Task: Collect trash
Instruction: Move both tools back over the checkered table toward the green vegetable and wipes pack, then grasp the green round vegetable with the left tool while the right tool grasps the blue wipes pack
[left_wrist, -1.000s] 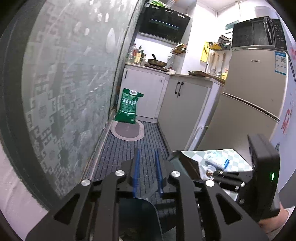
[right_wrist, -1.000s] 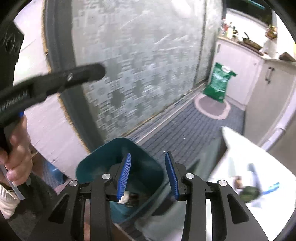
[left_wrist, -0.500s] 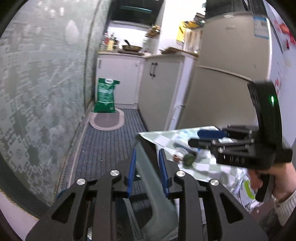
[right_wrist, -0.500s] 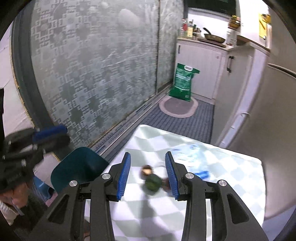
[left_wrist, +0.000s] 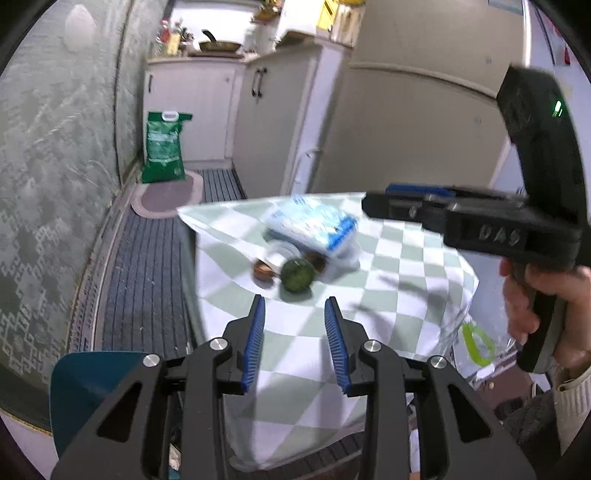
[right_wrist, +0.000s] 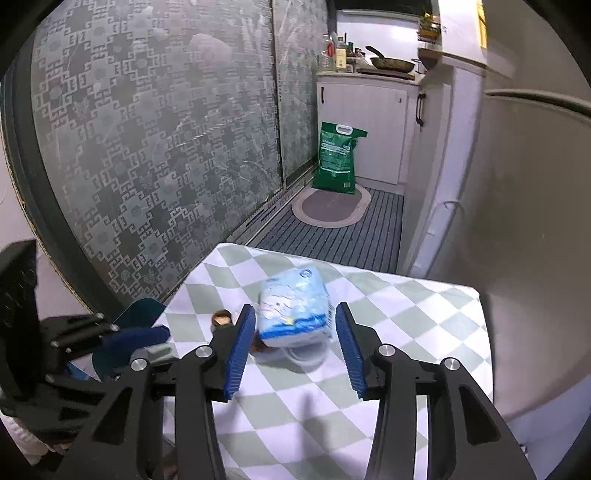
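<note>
Ahead of both our grippers, on the checked table (right_wrist: 424, 317), lies the small heap of trash we are after: a blue and white pack (right_wrist: 293, 308), a green ball (left_wrist: 296, 274) that may be a fruit or a wad, two brown bits (left_wrist: 263, 270) and a clear lid or cup (left_wrist: 282, 251) half under the pack.

From our right gripper (right_wrist: 295, 349), the pack sits straight in front, framed between the two blue pads, a little beyond their tips and not touching either one. Its long axis runs roughly away from us, along the line of the fingers, with the short side across the gap. The jaws stand wide apart, wider than the pack, and hold nothing. We judge this hand the better placed for the pack, since a short push forward and down would bring the pads to its two long sides.

From our left gripper (left_wrist: 295, 339), the green ball lies just past the fingertips, dead ahead and slightly up the cloth, with the pack farther back and to the right. These jaws are parted too, about wide enough for the ball, and empty.

Low on our left, off the table edge, we see the teal bin (left_wrist: 88, 391), close under the left hand. Anything picked up must travel that way.

Motion blur softens the heap, so we cannot tell what the brown bits are.
</note>
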